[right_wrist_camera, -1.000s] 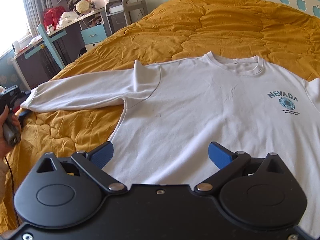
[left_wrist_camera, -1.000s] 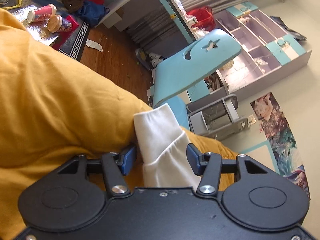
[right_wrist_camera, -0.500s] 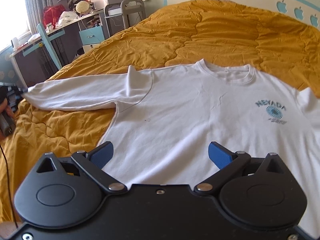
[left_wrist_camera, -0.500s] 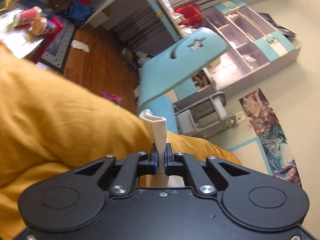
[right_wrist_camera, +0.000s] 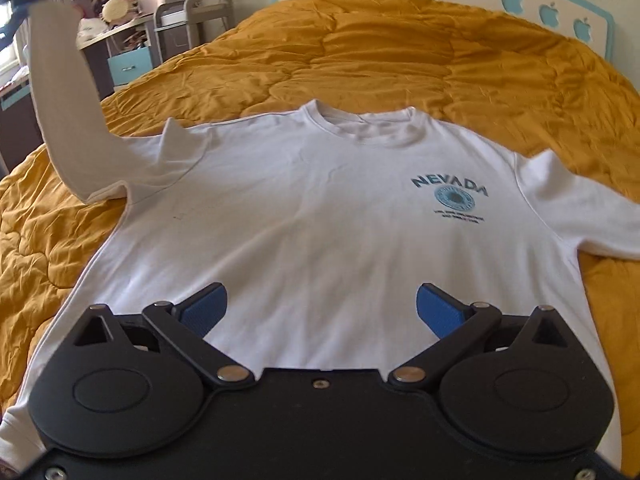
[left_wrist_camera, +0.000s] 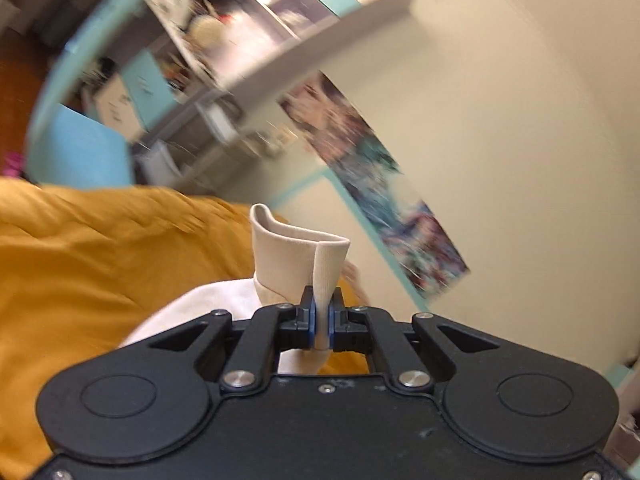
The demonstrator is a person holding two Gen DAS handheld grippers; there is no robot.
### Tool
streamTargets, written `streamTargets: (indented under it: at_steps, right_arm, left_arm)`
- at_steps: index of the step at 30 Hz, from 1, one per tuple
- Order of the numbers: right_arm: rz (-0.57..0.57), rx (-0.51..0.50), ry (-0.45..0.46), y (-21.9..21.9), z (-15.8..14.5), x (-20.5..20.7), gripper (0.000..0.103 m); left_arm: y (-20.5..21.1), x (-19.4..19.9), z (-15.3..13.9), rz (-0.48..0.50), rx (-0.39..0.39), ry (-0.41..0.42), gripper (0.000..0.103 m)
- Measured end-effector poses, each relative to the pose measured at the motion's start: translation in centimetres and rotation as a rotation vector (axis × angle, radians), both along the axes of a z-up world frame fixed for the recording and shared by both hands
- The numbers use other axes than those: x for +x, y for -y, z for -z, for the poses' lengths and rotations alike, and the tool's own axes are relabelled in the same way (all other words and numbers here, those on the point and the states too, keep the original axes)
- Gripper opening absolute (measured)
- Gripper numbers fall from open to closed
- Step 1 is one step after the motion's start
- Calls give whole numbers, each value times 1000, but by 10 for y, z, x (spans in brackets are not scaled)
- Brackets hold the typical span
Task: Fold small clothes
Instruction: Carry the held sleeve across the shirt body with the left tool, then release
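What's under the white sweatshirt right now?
The mustard quilt lies under the white sweatshirt; whatever is beneath its body is covered. The left gripper holds one sleeve cuff up.

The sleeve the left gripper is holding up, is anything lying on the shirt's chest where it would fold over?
Nothing visible. The left gripper is shut on the sleeve at its cuff, and the shirt lies flat and bare on the bedspread. The open right gripper hovers over the hem.

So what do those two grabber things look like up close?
Both look the same. The left gripper and right gripper each have a flat matte black body with two big round bumps, like mouse ears. Black jointed bars with shiny silver screws lead out to two fingers, each tipped with a blue pad. No cables or writing show on them, and no sleeves or hands are in view.
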State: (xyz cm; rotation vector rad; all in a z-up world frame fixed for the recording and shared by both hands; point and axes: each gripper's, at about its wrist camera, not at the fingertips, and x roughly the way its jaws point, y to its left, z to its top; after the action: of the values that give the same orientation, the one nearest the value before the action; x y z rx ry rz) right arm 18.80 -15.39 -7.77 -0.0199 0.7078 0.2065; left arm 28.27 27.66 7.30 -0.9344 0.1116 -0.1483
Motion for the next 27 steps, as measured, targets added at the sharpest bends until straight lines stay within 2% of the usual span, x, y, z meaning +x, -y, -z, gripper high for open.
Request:
streamTargets:
  at_steps: [6,10,12,15,17,20,23,25,27]
  right_arm:
    - [70,153,-39,38,2,2,103]
    - [112,247,-84,62,10,6,103]
    - [147,273,-93,76,13,8,103]
    - [203,313,-103,96,18,15,103]
    - [240,339,-110,110,20,18,103]
    - [279,382,-103,127,20,19,103]
    - [316,424,-79,141,16,22,103]
    - [341,443,-61,151,14,23,103]
    - [376,468,-54,161,15,27,102]
  left_arm:
    - [143,50,-11,254,-46,8,2]
    - [242,75,0,389,-38,-23,2]
    - [286,86,12,458,-41,-67,3]
    - [331,96,35,567,-48,-158,16]
    - [345,94,45,601,-45,-180,20]
    - [326,77,50,560,-17,-141,26]
    - [252,56,63,410,-50,-133,33]
    - [204,37,90,283,-79,-163,35]
    - [164,16,125,159,-97,-261,35]
